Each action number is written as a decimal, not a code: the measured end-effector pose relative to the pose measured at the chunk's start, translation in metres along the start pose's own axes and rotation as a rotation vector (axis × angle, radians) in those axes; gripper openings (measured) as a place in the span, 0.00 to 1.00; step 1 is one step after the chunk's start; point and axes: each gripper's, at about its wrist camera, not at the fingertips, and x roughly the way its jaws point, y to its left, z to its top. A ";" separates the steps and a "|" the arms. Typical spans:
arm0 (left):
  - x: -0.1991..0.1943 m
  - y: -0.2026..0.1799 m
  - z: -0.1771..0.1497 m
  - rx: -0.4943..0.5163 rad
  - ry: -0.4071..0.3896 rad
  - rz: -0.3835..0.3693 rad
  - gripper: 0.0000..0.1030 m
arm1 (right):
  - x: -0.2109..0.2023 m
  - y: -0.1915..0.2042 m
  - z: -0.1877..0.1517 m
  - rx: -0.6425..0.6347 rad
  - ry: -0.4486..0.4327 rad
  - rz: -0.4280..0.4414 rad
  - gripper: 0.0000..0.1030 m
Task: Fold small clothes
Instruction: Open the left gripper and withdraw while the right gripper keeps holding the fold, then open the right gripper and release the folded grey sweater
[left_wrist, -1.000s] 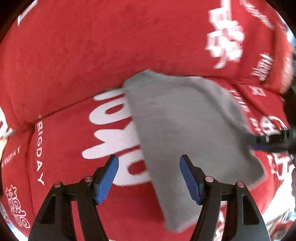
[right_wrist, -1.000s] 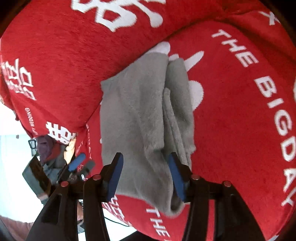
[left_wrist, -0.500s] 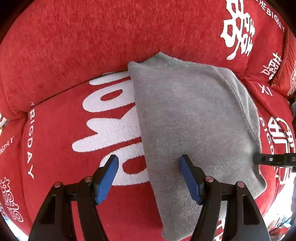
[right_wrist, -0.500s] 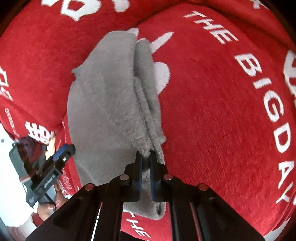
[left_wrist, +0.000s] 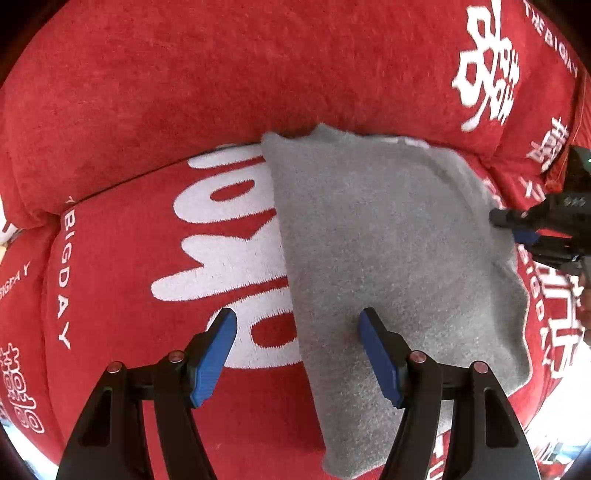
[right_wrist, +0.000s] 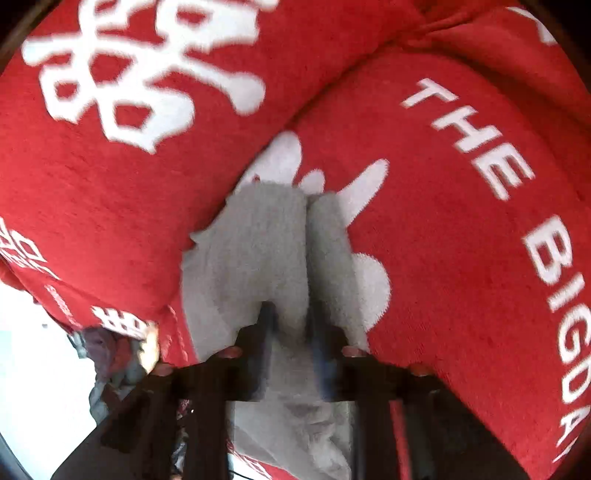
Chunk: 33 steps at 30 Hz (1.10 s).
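A grey fleece garment (left_wrist: 388, 240) lies folded on the red sofa seat (left_wrist: 147, 295), its far edge against the backrest. My left gripper (left_wrist: 295, 314) hovers open over the garment's left edge with nothing between its blue pads. In the right wrist view, the same garment (right_wrist: 258, 240) runs away from the camera with a raised fold down its middle. My right gripper (right_wrist: 291, 310) holds that fold between its narrow fingers, and its jaws are opening slightly. The right gripper (left_wrist: 502, 221) also shows at the garment's right edge in the left wrist view.
The sofa cover (right_wrist: 461, 277) is red plush with white lettering and characters. The backrest (left_wrist: 221, 74) rises just behind the garment. A heap of other clothes (right_wrist: 110, 350) lies beyond the seat's edge at the lower left, over a pale floor.
My right gripper went from wide open around the garment's edge to nearly shut on its fold, then pushed forward along it. The left gripper stayed open and barely moved.
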 end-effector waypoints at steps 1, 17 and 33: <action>0.000 0.002 0.000 -0.009 -0.003 -0.004 0.68 | 0.002 0.005 0.002 -0.034 -0.002 -0.045 0.16; 0.002 0.006 -0.003 -0.015 0.055 -0.021 0.68 | -0.034 0.010 -0.041 -0.047 -0.018 -0.138 0.13; -0.009 0.004 -0.019 0.006 0.085 -0.004 0.68 | -0.015 -0.008 -0.109 0.021 0.048 -0.166 0.36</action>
